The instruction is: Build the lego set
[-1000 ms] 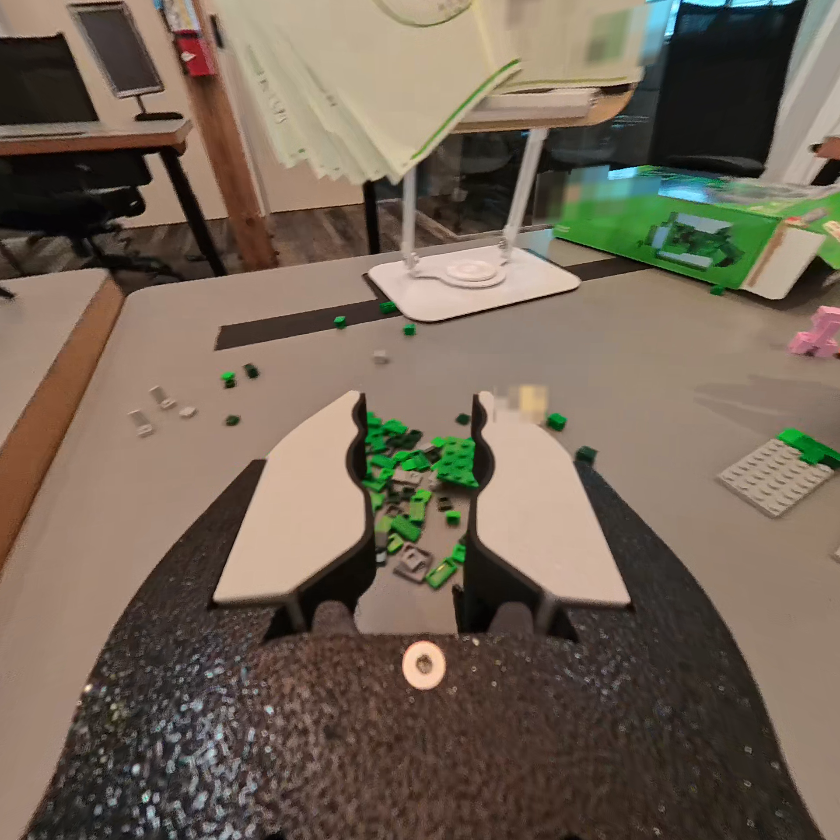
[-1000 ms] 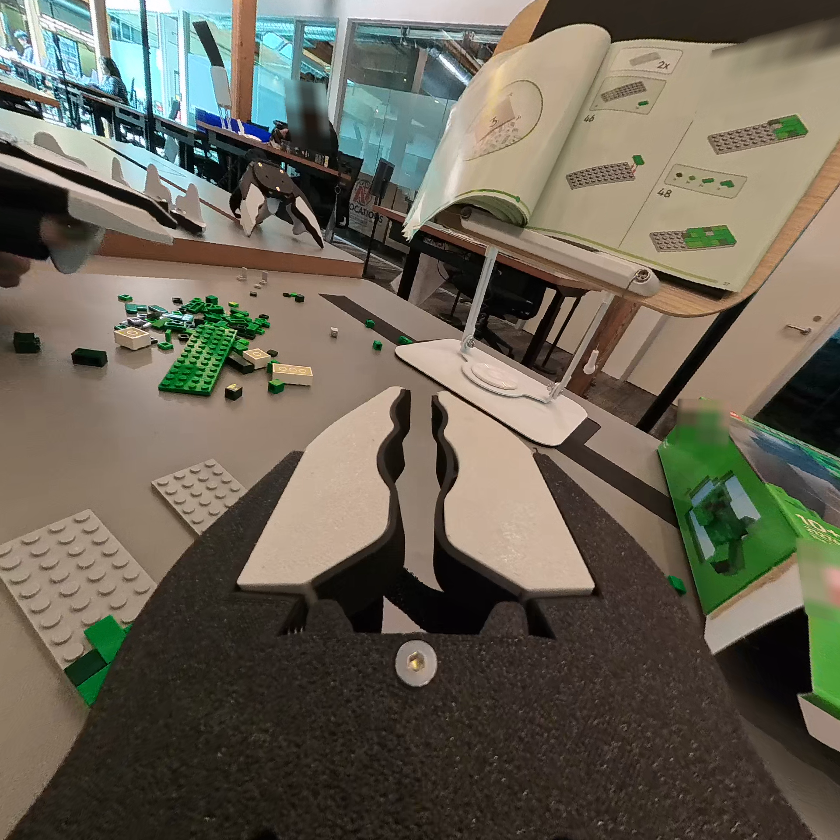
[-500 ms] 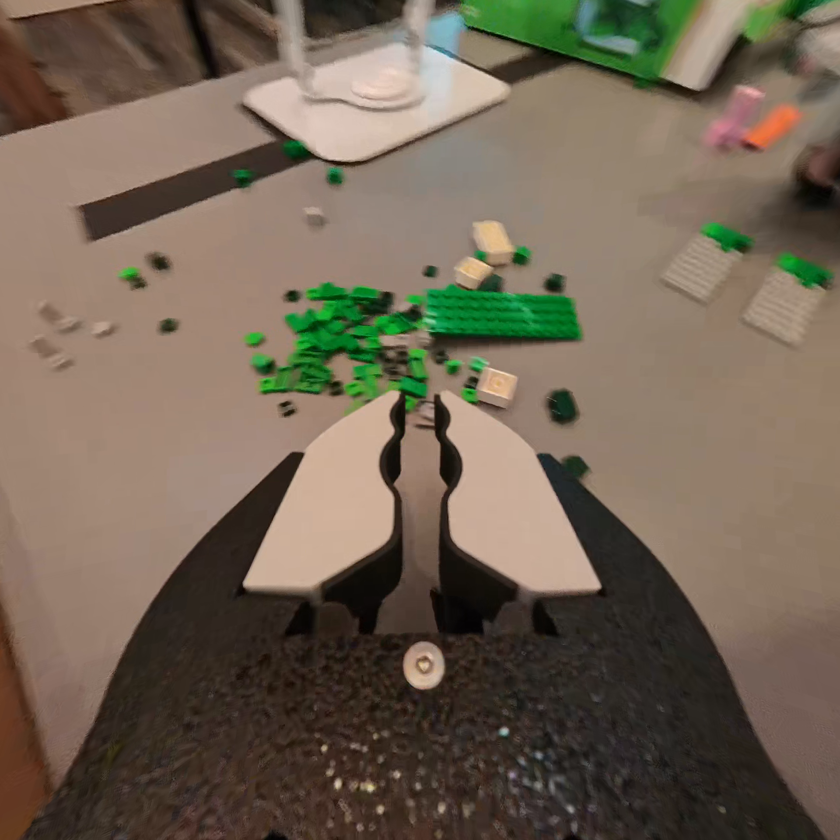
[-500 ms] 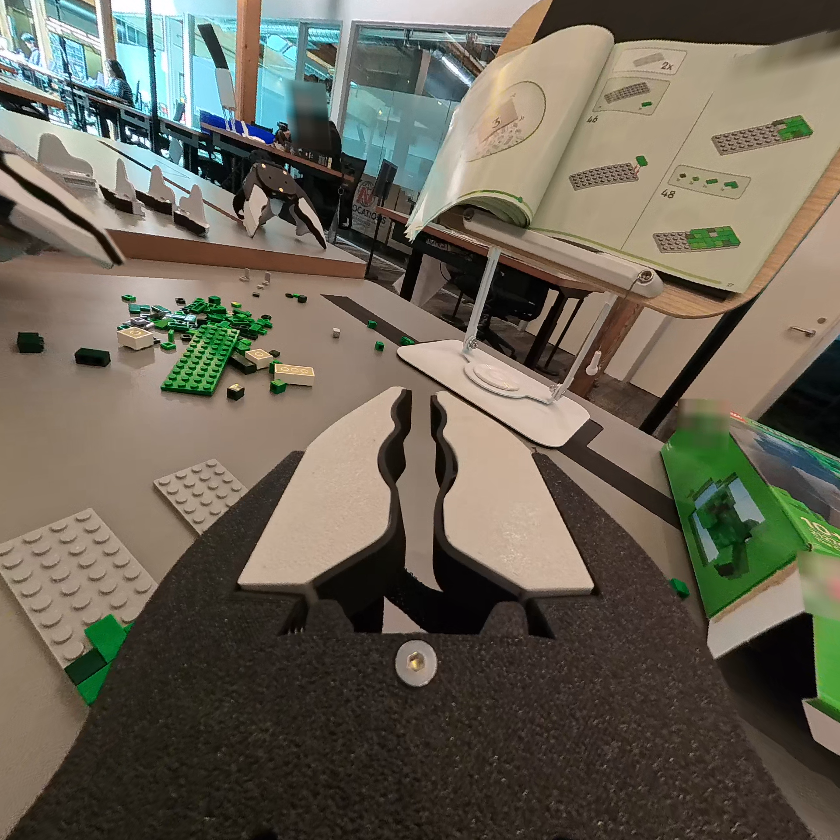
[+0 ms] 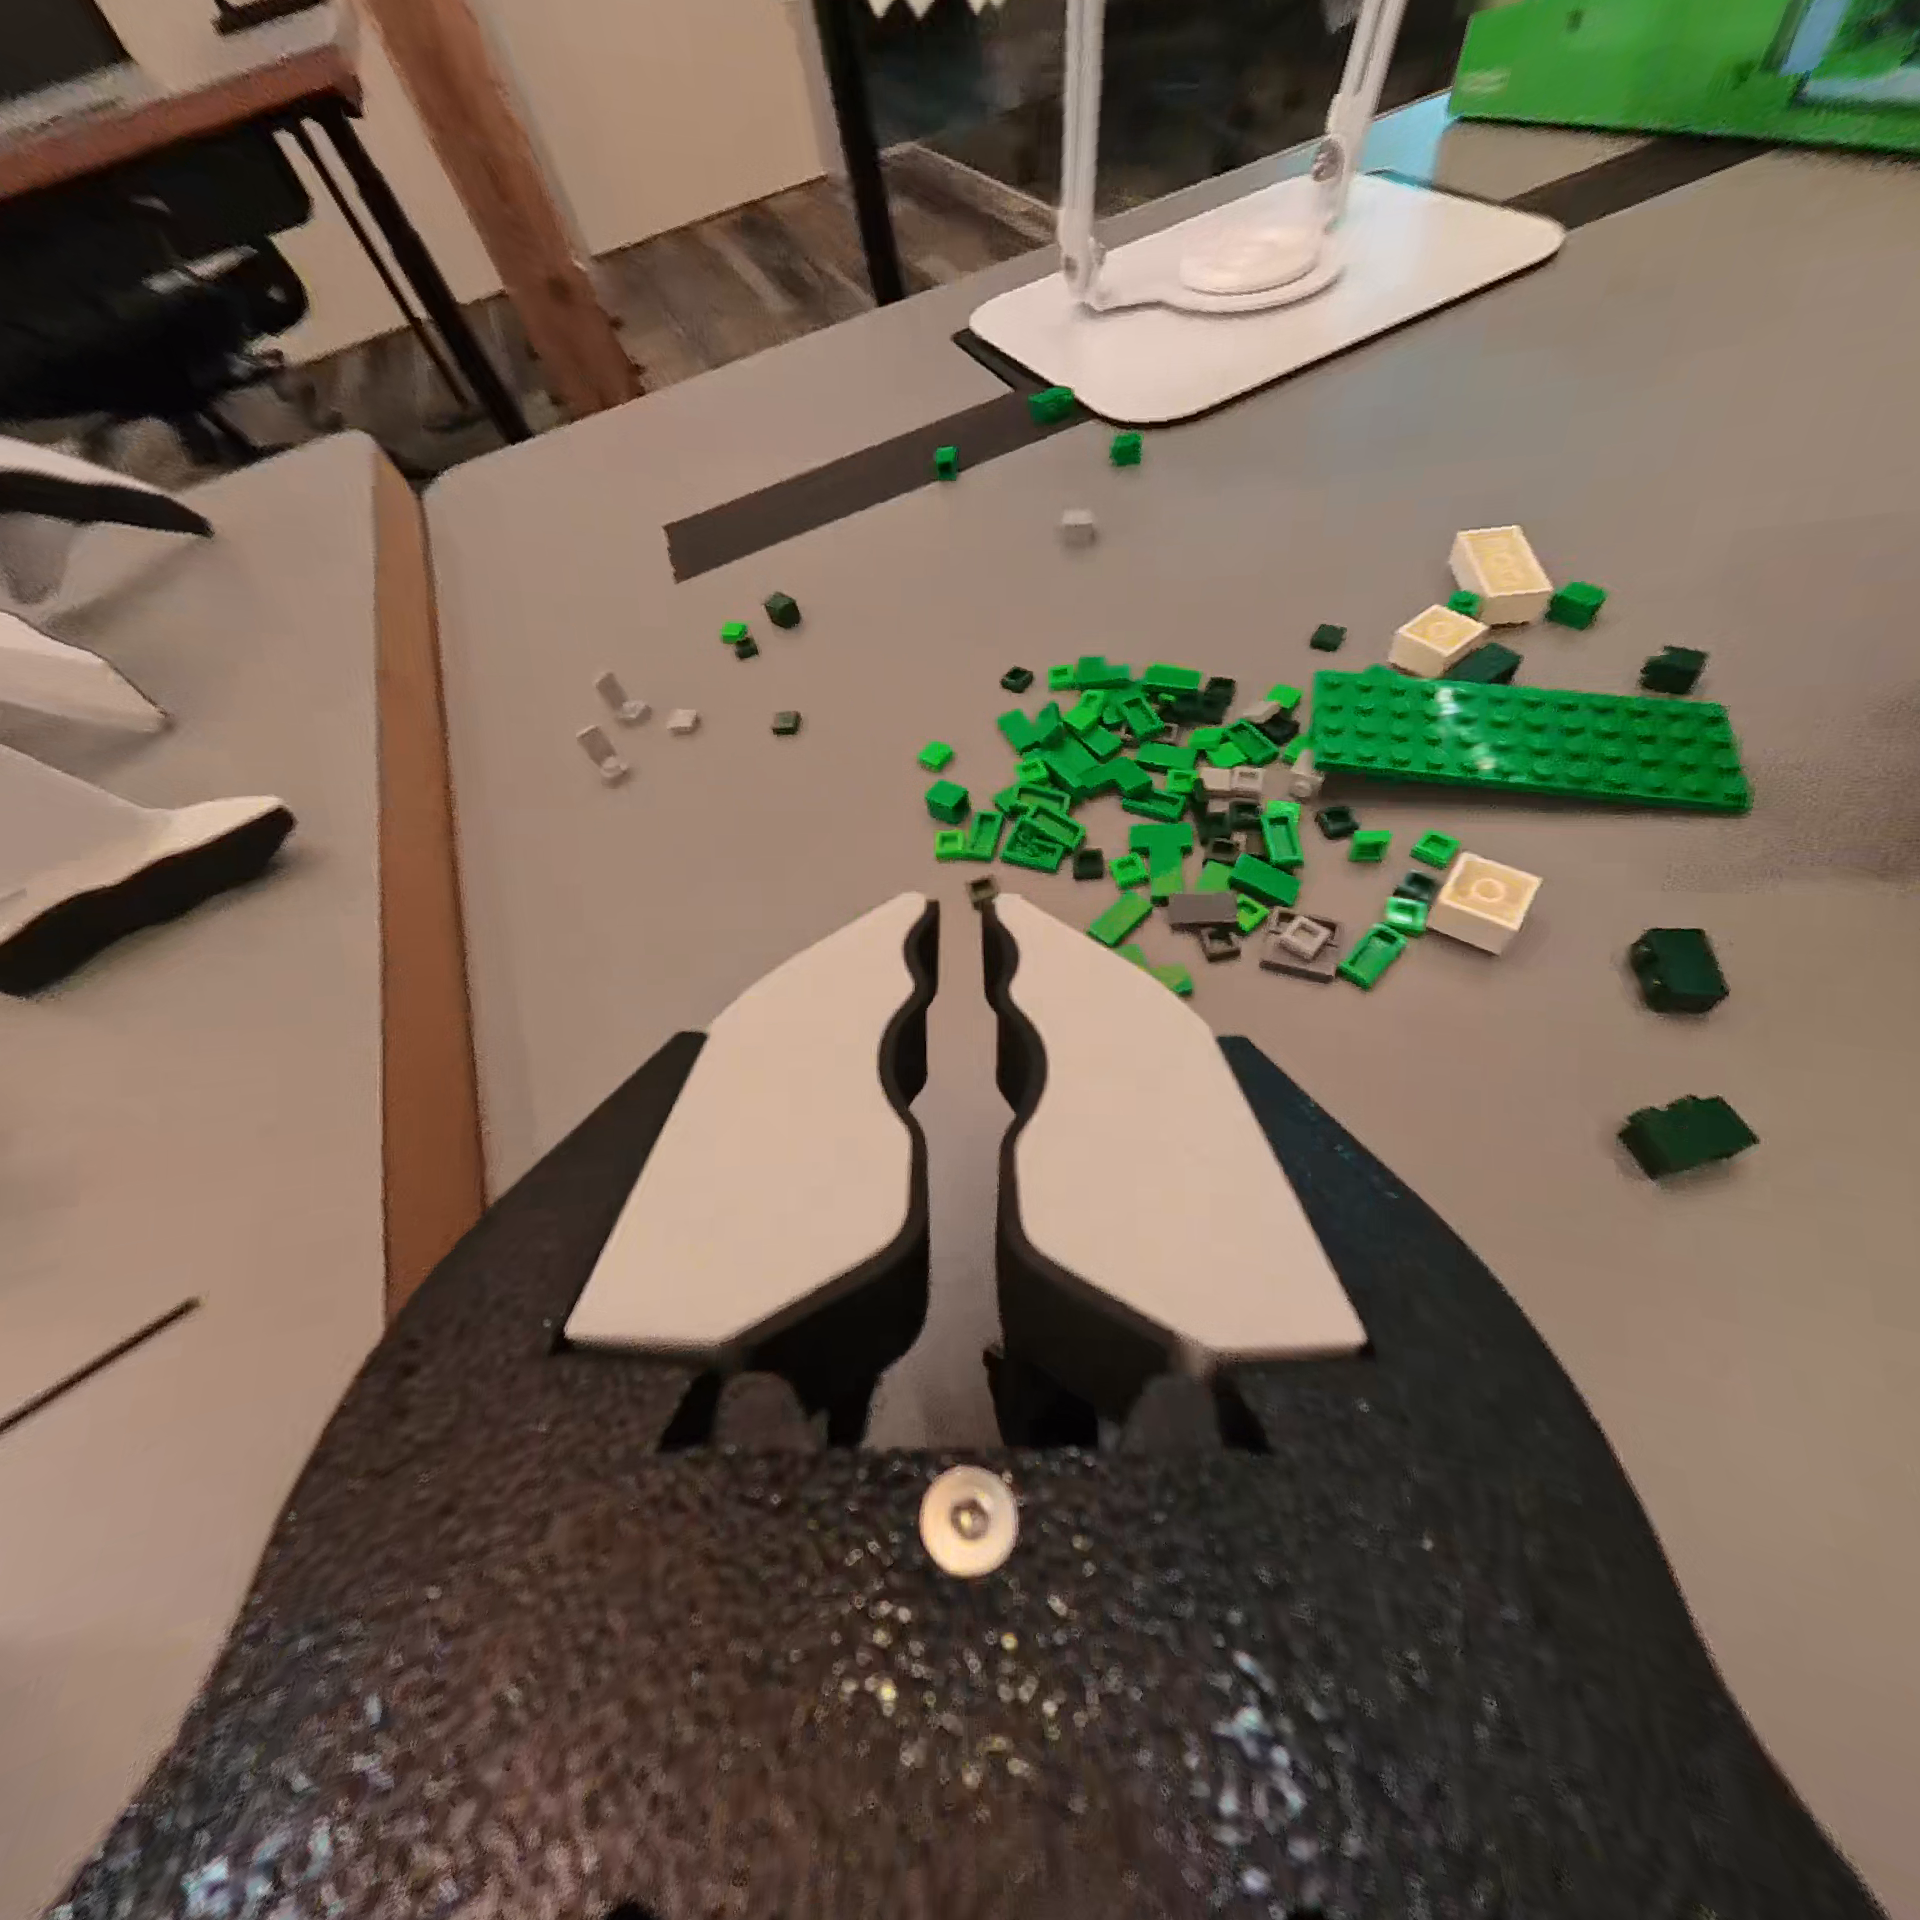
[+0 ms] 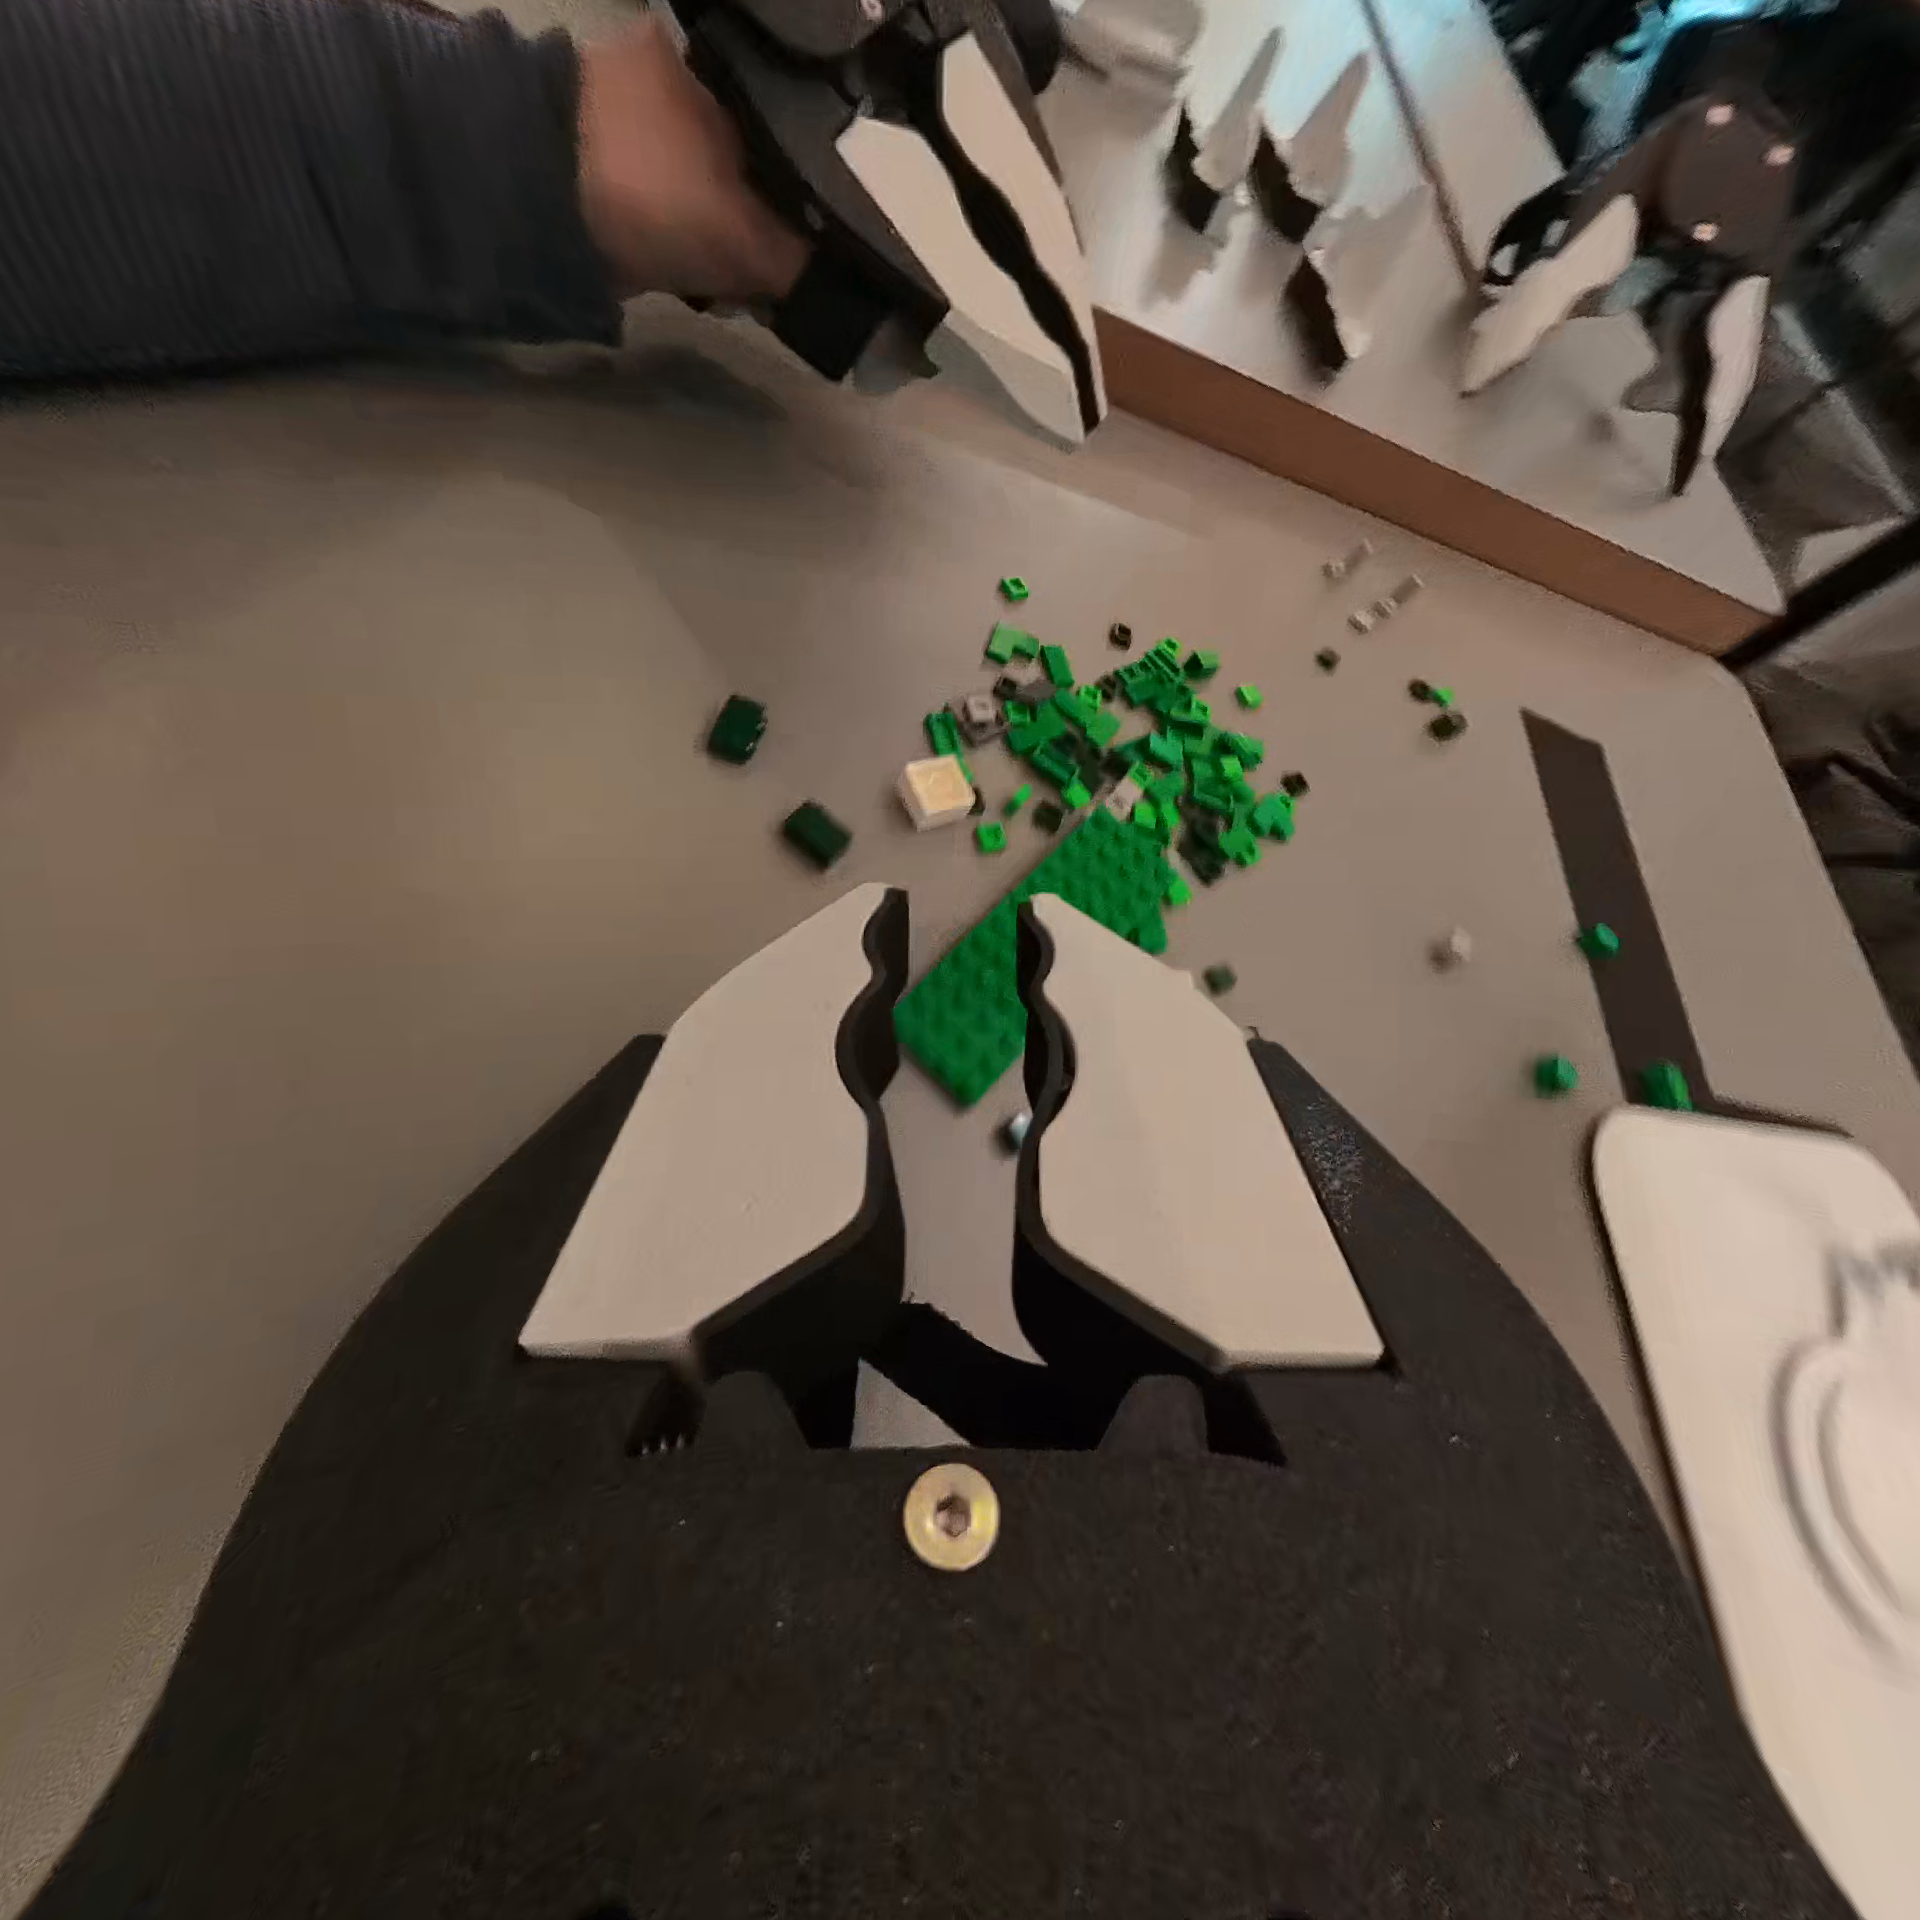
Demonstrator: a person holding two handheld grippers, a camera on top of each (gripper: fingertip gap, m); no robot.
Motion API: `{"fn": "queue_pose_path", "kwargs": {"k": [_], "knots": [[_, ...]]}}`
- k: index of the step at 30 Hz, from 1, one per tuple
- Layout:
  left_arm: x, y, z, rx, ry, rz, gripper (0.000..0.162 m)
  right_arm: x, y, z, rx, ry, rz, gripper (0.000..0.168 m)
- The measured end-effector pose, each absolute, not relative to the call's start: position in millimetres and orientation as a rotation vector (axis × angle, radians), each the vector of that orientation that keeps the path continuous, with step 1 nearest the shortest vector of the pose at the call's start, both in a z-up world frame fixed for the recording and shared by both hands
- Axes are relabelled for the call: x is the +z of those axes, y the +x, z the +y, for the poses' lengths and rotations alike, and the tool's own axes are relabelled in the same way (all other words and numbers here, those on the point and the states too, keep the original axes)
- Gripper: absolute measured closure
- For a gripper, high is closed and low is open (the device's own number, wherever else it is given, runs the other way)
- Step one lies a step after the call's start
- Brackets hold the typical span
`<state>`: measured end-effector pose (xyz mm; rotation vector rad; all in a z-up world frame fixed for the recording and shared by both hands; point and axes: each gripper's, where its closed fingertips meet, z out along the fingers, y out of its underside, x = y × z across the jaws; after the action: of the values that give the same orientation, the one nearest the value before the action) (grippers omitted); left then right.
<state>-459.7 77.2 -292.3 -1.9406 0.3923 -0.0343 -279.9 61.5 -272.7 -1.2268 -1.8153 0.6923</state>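
left gripper (image 5: 961, 914) pinching small grey piece (image 5: 980, 891), right gripper (image 6: 961, 914) parted above green plate (image 6: 1039, 951)

Grey table (image 5: 1351, 1351) with a black strip (image 5: 862, 488) across its upper middle. On it: white stand base (image 5: 1351, 301) at top right, long green plate (image 5: 1527, 743) at right, heap of small green pieces (image 5: 1132, 779) at centre, cream bricks (image 5: 1484, 900), dark green bricks (image 5: 1678, 971) at right edge.
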Motion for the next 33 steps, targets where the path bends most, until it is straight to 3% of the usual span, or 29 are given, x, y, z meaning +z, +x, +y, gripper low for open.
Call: {"fn": "queue_pose_path", "kwargs": {"k": [4,8,11,18,33], "knots": [[-300,-471,76,-0.016,-1.983,0.367,0.154,-282,-335,82,0.680,-1.255,-2.068,0.142],[-304,-479,77,0.077,-2.003,0.374,0.157,-298,-374,110,0.602,-1.456,-2.201,0.159],[-302,-485,78,0.156,-1.995,0.356,0.158,-302,-397,131,0.611,-1.644,-2.167,0.162],[-296,-488,80,0.102,-1.948,0.281,0.159,-319,-409,143,0.481,-1.287,-2.572,0.160],[-291,-491,78,0.048,-1.932,0.238,0.160,-337,-445,169,0.437,-1.229,-2.679,0.151]]}}
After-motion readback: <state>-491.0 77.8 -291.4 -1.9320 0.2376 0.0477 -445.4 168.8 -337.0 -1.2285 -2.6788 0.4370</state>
